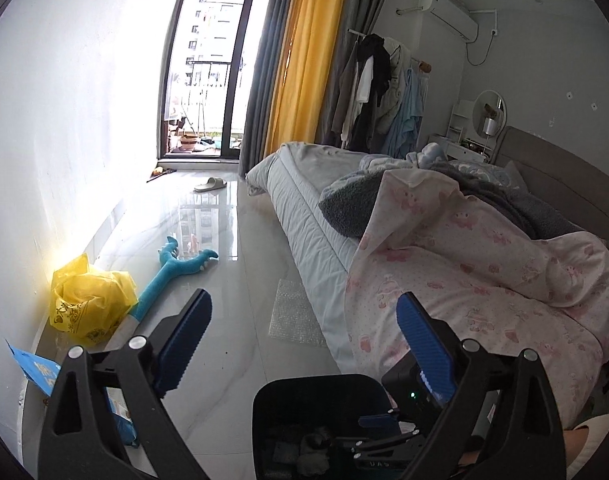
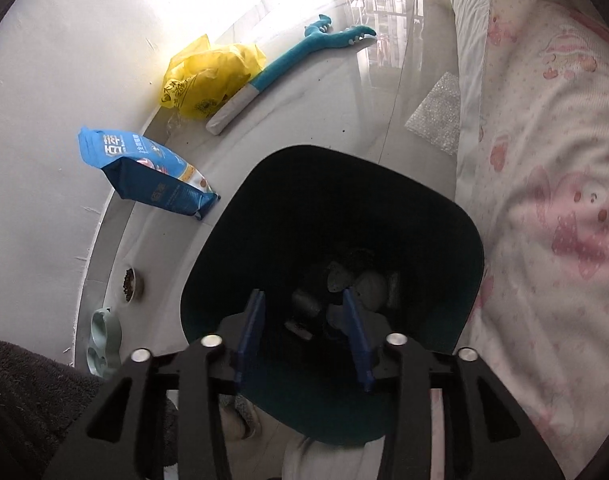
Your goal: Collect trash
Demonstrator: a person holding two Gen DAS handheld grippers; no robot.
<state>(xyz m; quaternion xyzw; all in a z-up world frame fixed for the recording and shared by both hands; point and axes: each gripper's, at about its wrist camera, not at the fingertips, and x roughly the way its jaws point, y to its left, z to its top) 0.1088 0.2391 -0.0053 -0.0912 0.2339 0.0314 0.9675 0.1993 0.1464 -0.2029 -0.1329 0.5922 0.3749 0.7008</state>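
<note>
A: How do the two tools stand?

B: The left tool (image 1: 300, 344) has its blue pads wide apart, and nothing is between them. It points along the floor (image 1: 224, 248), beside the bed (image 1: 304, 216). The right tool (image 2: 304, 336) points down into the dark bin (image 2: 444, 240). Its pads are apart too, and no thing is pressed by them.

A: Where is the trash?

B: Some crumpled grey pieces (image 2: 344, 284) lie at the bottom of the bin, just below and between the fingers of the right tool. What each piece is, one cannot tell, because the inside is dark. On the floor there is more. A sheet of bubble wrap (image 1: 294, 314) lies ahead of the left tool, just beside the bed edge. A yellow plastic bag (image 1: 88, 300) sits to the left of that tool, against the wall (image 1: 64, 120).

A: What else is near?

B: A blue plush toy (image 1: 172, 272) lies just beside the yellow bag, on the side away from the wall. A blue packet (image 2: 144, 172) stands to the left of the bin. A small bowl (image 2: 130, 284) with dark pellets and a pale green dish (image 2: 102, 336) are left of the right tool, close to the wall. A pink patterned quilt (image 2: 544, 200) hangs from the bed at its right.
</note>
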